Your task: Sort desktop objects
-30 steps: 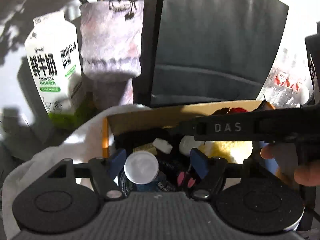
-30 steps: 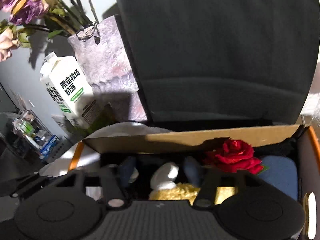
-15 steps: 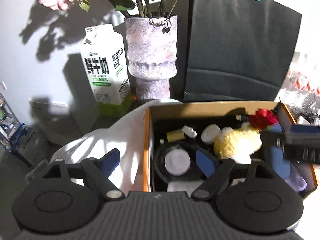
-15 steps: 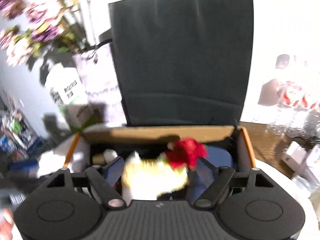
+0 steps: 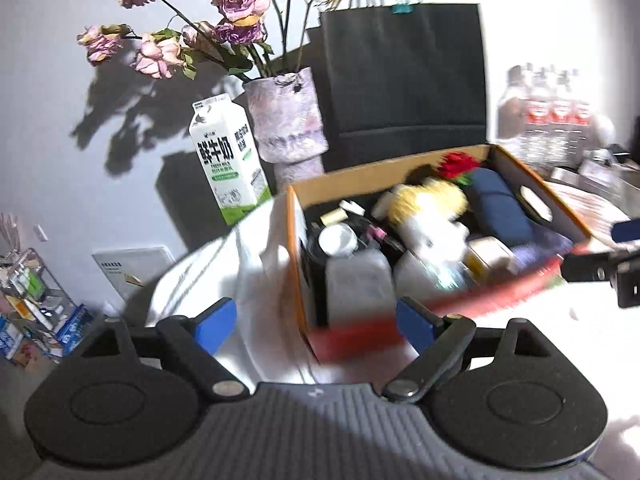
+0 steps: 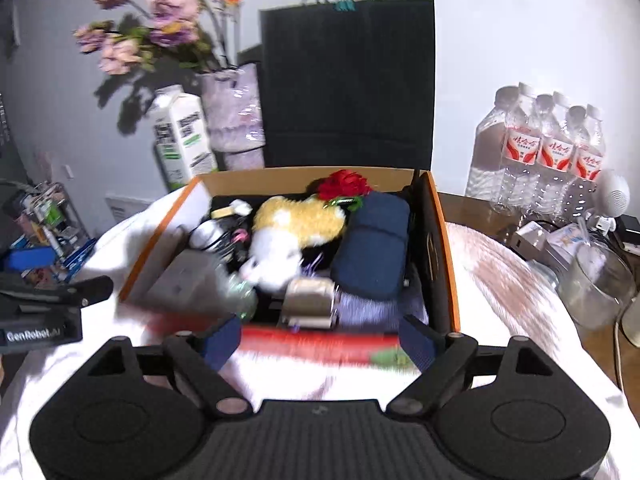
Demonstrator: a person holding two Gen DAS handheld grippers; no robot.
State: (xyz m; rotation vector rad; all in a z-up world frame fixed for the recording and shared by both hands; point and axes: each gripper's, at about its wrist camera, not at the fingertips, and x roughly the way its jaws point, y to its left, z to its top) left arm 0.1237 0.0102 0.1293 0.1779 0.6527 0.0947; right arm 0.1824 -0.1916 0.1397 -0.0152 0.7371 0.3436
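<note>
A: Both tongs, left (image 5: pixel 314 322) and right (image 6: pixel 320 338), are opening with nothing between them.

B: The cardboard box (image 6: pixel 434 216) sits mid-frame, crammed. I'd pick one top item, perhaps the plush toy (image 6: pixel 296 222), and approach squarely.

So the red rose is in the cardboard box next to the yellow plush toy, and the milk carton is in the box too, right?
Not quite. The red rose does lie in the cardboard box beside the yellow plush toy, but the milk carton stands outside it, behind its far left corner beside the vase, as the right wrist view shows.
</note>
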